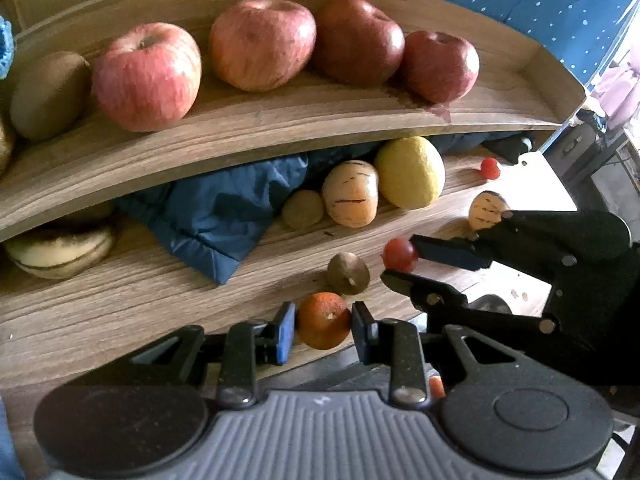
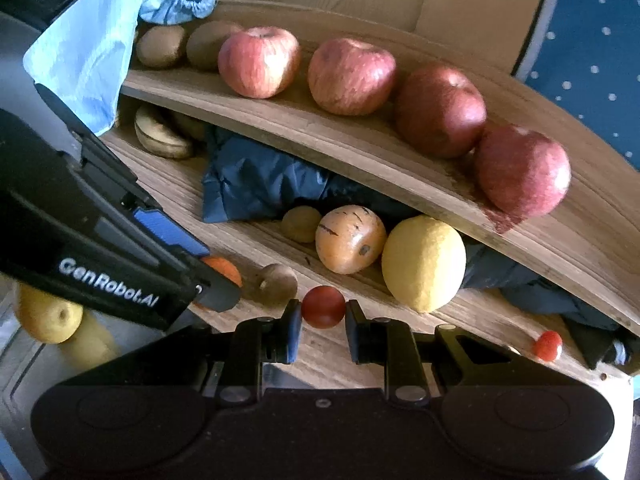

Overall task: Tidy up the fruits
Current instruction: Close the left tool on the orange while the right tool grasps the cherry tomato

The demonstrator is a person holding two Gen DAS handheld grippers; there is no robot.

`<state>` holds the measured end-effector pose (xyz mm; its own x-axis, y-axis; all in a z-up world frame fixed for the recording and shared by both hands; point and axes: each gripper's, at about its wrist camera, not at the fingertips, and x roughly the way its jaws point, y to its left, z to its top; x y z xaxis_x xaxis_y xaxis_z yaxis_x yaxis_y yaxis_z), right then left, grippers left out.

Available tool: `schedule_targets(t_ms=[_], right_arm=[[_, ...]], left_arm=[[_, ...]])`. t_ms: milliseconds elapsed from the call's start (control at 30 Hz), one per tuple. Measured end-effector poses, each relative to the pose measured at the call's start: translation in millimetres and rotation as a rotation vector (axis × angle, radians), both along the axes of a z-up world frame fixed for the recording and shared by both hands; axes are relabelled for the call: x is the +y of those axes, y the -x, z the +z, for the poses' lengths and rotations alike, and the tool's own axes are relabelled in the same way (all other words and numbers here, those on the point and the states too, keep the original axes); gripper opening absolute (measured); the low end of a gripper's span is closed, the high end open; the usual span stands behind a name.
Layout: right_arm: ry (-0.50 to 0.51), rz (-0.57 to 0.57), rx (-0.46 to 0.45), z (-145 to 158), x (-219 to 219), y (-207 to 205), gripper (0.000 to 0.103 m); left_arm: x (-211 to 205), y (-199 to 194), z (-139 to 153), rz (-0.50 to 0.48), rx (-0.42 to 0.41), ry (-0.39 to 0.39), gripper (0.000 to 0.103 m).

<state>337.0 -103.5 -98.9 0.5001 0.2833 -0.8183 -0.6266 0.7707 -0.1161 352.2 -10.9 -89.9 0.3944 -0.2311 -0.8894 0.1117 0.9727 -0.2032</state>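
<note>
Both grippers are loaded at the front edge of the lower shelf [image 1: 120, 304], so the whole thing comes down to which fruit sits where. The left gripper [image 1: 323, 322] has its blue pads on either side of a small orange [image 1: 323, 320], clamped on it or very nearly; I can't spot any gap in the left wrist view. The right gripper [image 2: 323, 307] is pinching a cherry tomato [image 2: 323, 306] between its fingertips, and it's dead centre in that grip. From the left camera the same tomato [image 1: 401, 255] is up and to the right of the orange, with a brown mushroom-looking thing [image 1: 348, 273] sitting just between and behind them. So the two tools are close, the right one crossing in front of the left, and any lift needs to go apart so they don't bump. Both fruits are round, so there's no long axis to worry about. The upper shelf [image 1: 280, 128] already holds a row of apples [image 1: 262, 44], and a second tomato [image 2: 547, 345] lies well off to the right near the shelf end, which is probably where the right gripper's tomato belongs.
</note>
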Motion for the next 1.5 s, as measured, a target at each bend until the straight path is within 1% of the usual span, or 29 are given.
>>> schedule_targets(t_ms=[367, 667, 933, 1200, 1500], right_arm=[[-0.028, -0.02, -0.036, 24.6, -27.3, 37.9, 0.024], [-0.046, -0.007, -0.046, 36.7, -49.2, 85.8, 0.025], [-0.059, 0.028, -0.046, 39.7, -60.1, 138.8, 0.025], [-0.069, 0.051, -0.03, 37.7, -67.9, 184.6, 0.025], [-0.092, 0.076, -0.015, 35.1, -65.1, 211.5, 0.025]], left_arm=[[-14.0, 25.9, 16.0, 0.026, -0.043, -0.003, 0.033], [-29.6, 65.8, 26.9, 0.056, -0.071, -0.002, 0.033], [-45.6, 107.6, 33.3, 0.091, -0.094, -0.003, 0.033], [-53.2, 151.7, 32.4, 0.13, -0.1, -0.009, 0.033], [-48.9, 195.7, 30.0, 0.202, -0.09, -0.002, 0.033]])
